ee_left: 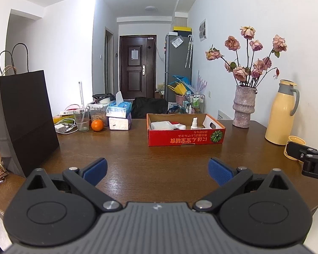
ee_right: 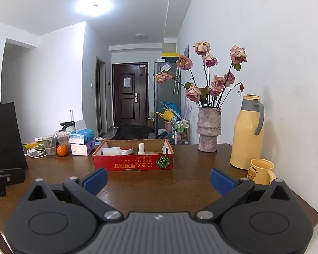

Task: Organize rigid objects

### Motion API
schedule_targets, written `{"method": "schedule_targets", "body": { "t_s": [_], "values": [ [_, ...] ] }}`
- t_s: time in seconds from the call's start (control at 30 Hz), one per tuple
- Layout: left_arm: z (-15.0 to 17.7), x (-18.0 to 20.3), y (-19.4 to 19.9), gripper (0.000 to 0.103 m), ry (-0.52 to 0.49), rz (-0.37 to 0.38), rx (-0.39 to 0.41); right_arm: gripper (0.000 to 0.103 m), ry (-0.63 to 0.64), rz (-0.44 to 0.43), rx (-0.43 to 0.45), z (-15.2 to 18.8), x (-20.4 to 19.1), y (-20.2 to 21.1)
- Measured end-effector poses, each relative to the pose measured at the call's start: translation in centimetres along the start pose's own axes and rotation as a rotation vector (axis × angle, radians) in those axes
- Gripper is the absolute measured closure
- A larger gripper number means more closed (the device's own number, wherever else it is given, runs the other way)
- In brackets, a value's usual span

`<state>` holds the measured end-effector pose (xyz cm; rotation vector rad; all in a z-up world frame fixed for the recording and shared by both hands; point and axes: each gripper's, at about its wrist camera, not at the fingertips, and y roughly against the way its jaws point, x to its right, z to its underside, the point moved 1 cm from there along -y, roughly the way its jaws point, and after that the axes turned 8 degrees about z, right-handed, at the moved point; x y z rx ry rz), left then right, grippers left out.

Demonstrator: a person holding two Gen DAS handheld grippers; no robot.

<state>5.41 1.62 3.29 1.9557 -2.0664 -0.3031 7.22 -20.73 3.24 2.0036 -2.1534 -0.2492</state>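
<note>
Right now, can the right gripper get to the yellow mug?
Probably yes. The right gripper is open and empty, and the mug stands just ahead to its right, by the flask, with only bare table between.

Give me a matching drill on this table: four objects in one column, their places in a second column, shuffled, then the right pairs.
Objects:
1. spray bottle
2. orange
3. yellow mug
4. vase

Places:
A. in front of the yellow thermos
B. inside the red cardboard box
C. right of the box, holding dried roses
D. beside the drinking glass, left of the box

Pairs: 1-B, 2-D, 3-A, 4-C
</note>
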Motion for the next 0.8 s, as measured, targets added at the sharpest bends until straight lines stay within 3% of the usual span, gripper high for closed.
{"method": "schedule_targets", "body": {
  "t_s": [0.8],
  "values": [
    [0.53, -0.30, -0.44, 0.000, 0.005, 0.012, -0.016, 0.000, 0.006, 0.000, -0.021, 0.49, -0.25, -0.76]
  ]
}}
